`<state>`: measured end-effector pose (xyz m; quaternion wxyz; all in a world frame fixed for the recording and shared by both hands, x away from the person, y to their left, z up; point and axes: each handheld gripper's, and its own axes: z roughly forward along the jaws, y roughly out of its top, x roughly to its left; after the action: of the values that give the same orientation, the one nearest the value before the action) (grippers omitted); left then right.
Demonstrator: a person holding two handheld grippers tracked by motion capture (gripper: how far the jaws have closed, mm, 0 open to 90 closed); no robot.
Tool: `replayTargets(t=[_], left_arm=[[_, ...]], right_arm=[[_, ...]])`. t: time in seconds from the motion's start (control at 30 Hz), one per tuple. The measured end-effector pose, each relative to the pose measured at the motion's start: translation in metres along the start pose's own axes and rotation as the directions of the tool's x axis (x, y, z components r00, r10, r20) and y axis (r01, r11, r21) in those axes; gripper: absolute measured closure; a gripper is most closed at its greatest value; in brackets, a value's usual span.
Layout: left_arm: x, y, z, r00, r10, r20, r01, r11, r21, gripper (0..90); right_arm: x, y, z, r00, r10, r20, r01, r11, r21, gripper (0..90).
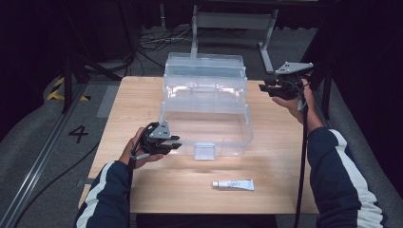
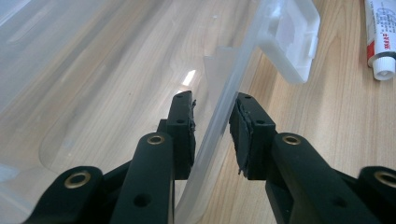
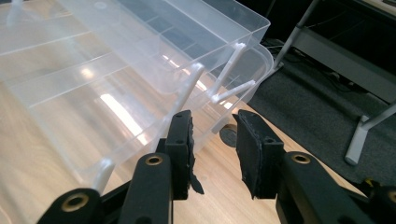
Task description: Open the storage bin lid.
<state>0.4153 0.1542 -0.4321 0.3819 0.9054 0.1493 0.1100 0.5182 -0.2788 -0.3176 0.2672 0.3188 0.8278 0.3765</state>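
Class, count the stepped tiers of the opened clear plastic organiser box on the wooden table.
3. Bottom bin with front latch nearest the person; middle tray behind it; top tray at the far edge. No more seem hidden.

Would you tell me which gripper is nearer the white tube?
Left. The left gripper sits at the box's front wall, near the tube; the right gripper is at the far right corner.
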Motion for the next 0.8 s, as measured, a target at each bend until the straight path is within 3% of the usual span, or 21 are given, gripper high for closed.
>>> replayTargets(t=[0.23,0.4,0.73,0.8], left_arm=[[0.000,0.000,0.000,1.0000,0.001,-0.003,-0.001,1.0000,0.002,70.7],[-0.001,0.001,0.000,1.0000,0.001,-0.007,-0.001,1.0000,0.008,70.5],[-0.002,0.003,-0.001,0.9998,0.010,-0.018,-0.010,0.9998,0.019,70.5],[-0.003,0.003,-0.002,0.9996,0.012,-0.024,-0.011,0.9998,0.017,69.6]], right_arm=[[0.012,-0.007,-0.018,0.9988,-0.032,-0.036,0.032,0.999,0.000,66.1],[0.027,-0.015,-0.030,0.9937,-0.062,-0.094,0.063,0.998,0.011,64.0],[0.060,-0.042,-0.045,0.9683,-0.112,-0.223,0.134,0.987,0.086,57.1],[0.070,-0.051,-0.051,0.9588,-0.118,-0.258,0.147,0.984,0.096,55.0]])
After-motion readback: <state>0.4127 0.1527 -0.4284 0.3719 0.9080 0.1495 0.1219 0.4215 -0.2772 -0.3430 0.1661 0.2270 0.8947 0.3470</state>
